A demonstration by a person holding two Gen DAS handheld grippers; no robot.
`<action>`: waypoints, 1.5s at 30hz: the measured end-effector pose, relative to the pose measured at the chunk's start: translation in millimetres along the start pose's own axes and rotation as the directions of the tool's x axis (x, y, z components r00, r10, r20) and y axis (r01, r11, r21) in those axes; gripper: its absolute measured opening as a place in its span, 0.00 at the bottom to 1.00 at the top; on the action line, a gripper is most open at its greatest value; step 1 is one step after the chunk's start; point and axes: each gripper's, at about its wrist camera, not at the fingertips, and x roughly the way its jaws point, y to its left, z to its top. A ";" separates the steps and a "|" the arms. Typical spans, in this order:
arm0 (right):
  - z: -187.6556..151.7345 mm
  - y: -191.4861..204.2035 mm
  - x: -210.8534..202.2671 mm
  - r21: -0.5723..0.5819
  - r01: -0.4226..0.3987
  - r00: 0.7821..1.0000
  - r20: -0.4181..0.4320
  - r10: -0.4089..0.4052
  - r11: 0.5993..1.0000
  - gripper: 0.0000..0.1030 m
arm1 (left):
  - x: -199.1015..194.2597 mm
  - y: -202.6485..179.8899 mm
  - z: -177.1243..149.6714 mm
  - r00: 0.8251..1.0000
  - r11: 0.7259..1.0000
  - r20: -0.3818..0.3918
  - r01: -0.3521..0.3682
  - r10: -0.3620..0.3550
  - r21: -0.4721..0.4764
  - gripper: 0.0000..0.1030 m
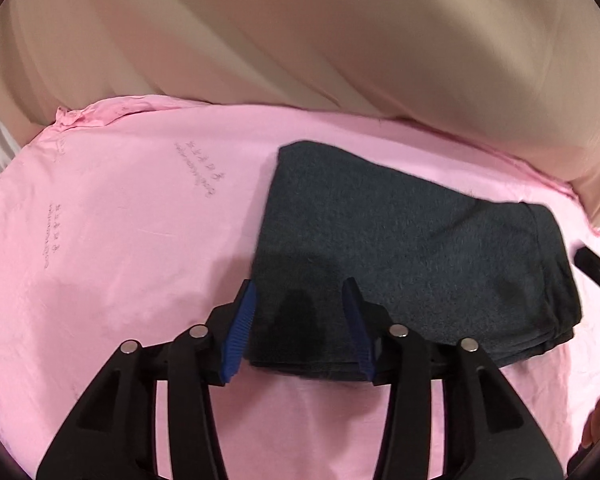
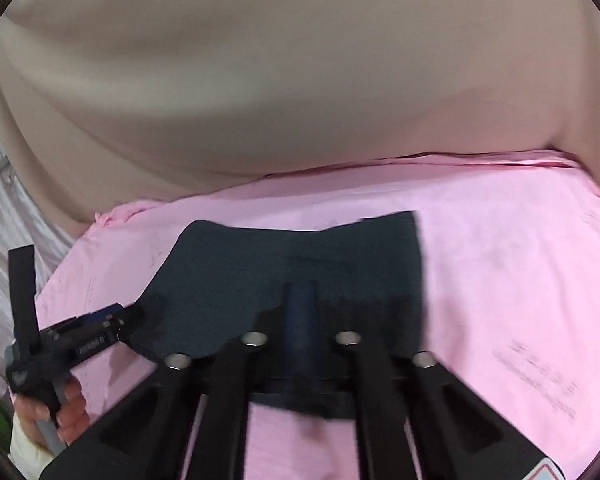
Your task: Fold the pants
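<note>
Pink-sheeted desk [image 1: 132, 208] carries pants [image 1: 412, 248] folded compact near its far edge; left gripper [image 1: 300, 320] parted and empty, right gripper [image 2: 300, 320] closed, empty.

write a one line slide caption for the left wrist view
Left hand-held gripper, blue pads apart and empty, above the near edge of dark folded pants on a pink sheet.

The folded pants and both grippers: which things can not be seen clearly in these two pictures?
- Pants, near edge: left wrist view, hidden behind the left gripper.
- Right gripper: right wrist view, motion blur smears its blue pads.
- Print on the pink sheet: both views, too small or blurred to read.
</note>
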 end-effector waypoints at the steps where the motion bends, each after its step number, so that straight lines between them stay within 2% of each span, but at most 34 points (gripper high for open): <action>1: 6.8 -2.8 12.0 0.009 0.001 1.000 -0.001 -0.001 1.000 0.00 | 3.1 -3.3 -1.6 1.000 1.000 0.000 -0.017 0.017 0.008 0.49; 2: 11.0 -6.7 22.0 0.003 0.009 1.000 -0.005 -0.009 1.000 0.00 | 7.0 -6.7 -4.0 0.999 0.999 0.004 -0.041 0.041 0.023 0.49; 4: 18.3 -29.4 52.9 0.021 0.144 0.988 -0.064 -0.142 0.989 0.00 | 10.5 -11.1 -7.7 0.998 0.996 0.012 -0.068 0.067 0.049 0.51; 5: 17.3 -42.2 59.4 0.071 0.104 0.991 -0.090 -0.098 0.992 0.00 | 11.0 -13.0 -9.3 0.997 0.995 0.014 -0.074 0.074 0.060 0.51; 6: 17.8 -52.2 54.2 0.141 0.045 0.996 -0.081 -0.033 0.989 0.00 | 11.9 -14.3 -10.3 0.997 0.995 0.019 -0.076 0.075 0.070 0.51; 7: 17.9 -51.9 44.3 0.162 0.037 0.997 -0.077 -0.025 0.986 0.00 | 12.5 -14.6 -11.0 0.997 0.994 0.024 -0.079 0.077 0.073 0.52; 9: 16.8 -31.5 12.5 0.110 0.038 0.999 -0.016 -0.036 0.993 0.01 | 13.5 -14.3 -11.9 0.997 0.994 0.031 -0.080 0.077 0.076 0.54; 11: 7.9 -18.0 -11.8 0.035 0.017 1.000 0.008 -0.017 0.999 0.01 | 15.8 -14.0 -12.3 0.997 0.994 0.032 -0.078 0.076 0.079 0.54; 12: -0.1 -18.9 -15.7 0.025 0.057 0.998 -0.006 -0.057 0.998 0.01 | 16.1 -14.3 -12.5 0.996 0.993 0.036 -0.081 0.078 0.085 0.54; 14: -14.5 -33.5 -1.0 0.022 0.157 0.984 -0.086 -0.155 0.987 0.00 | 14.7 -15.2 -12.7 0.996 0.993 0.037 -0.084 0.081 0.088 0.54; 17: -22.6 -36.2 -27.4 0.083 0.123 0.992 -0.051 -0.119 0.989 0.00 | 11.7 -15.5 -12.6 0.997 0.993 0.036 -0.076 0.073 0.085 0.55; 19: -28.6 -21.9 -52.6 0.049 0.107 0.994 0.010 -0.108 0.993 0.02 | 9.1 -14.9 -12.9 0.997 0.994 0.035 -0.075 0.072 0.082 0.55; 20: -32.2 -16.6 -58.7 0.017 0.140 0.990 0.017 -0.140 0.990 0.02 | 7.5 -14.1 -12.9 0.997 0.994 0.034 -0.072 0.069 0.077 0.55; 22: -47.3 -18.9 -49.1 -0.026 0.218 0.975 -0.031 -0.219 0.976 0.00 | 4.5 -14.4 -13.7 0.997 0.995 0.033 -0.070 0.068 0.072 0.55; 26: -61.8 -2.1 -47.5 -0.001 0.216 0.976 -0.002 -0.216 0.976 0.00 | -7.6 -14.5 -19.4 0.997 0.995 0.040 -0.072 0.069 0.072 0.55; 28: -69.8 3.3 -70.9 0.007 0.178 0.983 0.053 -0.178 0.984 0.02 | -17.9 -11.9 -26.1 0.996 0.994 0.053 -0.079 0.075 0.076 0.63; 31: -98.4 17.9 -101.1 0.005 0.195 0.975 0.112 -0.194 0.981 0.02 | -34.8 -5.3 -39.9 0.993 0.993 0.081 -0.087 0.081 0.082 0.67; 34: -123.1 15.7 -101.8 0.019 0.229 0.967 0.113 -0.230 0.973 0.02 | -50.9 5.4 -57.7 0.991 0.994 0.102 -0.090 0.082 0.067 0.67; 37: -134.3 4.4 -103.2 0.056 0.205 0.975 0.073 -0.209 0.977 0.02 | -64.0 13.2 -73.7 0.989 0.993 0.120 -0.095 0.086 0.072 0.67; 39: -130.4 -3.6 -96.1 0.079 0.168 0.985 0.031 -0.170 0.983 0.07 | -68.5 16.6 -74.9 0.990 0.994 0.118 -0.082 0.073 0.070 0.68; 40: -125.6 -6.4 -92.7 0.086 0.161 0.986 0.025 -0.163 0.983 0.09 | -69.0 17.2 -69.9 0.992 0.996 0.114 -0.067 0.060 0.062 0.72; 41: -121.5 -10.4 -89.0 0.098 0.159 0.986 0.027 -0.163 0.982 0.16 | -68.9 17.7 -65.3 0.992 0.997 0.110 -0.061 0.055 0.050 0.80; 42: -114.2 -16.5 -83.3 0.119 0.151 0.988 0.023 -0.155 0.981 0.22 | -66.3 18.8 -57.1 0.994 0.999 0.102 -0.032 0.029 0.029 0.84; 43: -107.9 -22.2 -78.1 0.148 0.145 0.989 0.019 -0.150 0.978 0.35 | -62.7 19.9 -51.2 0.995 1.000 0.096 -0.004 0.002 0.013 0.85; 44: -102.1 -28.1 -72.9 0.172 0.132 0.990 0.018 -0.137 0.976 0.43 | -57.8 21.8 -46.7 0.996 1.000 0.090 0.013 -0.012 -0.008 0.85; 45: -95.2 -36.4 -66.1 0.198 0.118 0.992 0.010 -0.122 0.973 0.46 | -47.7 24.1 -40.1 0.997 0.999 0.068 0.025 -0.023 -0.029 0.85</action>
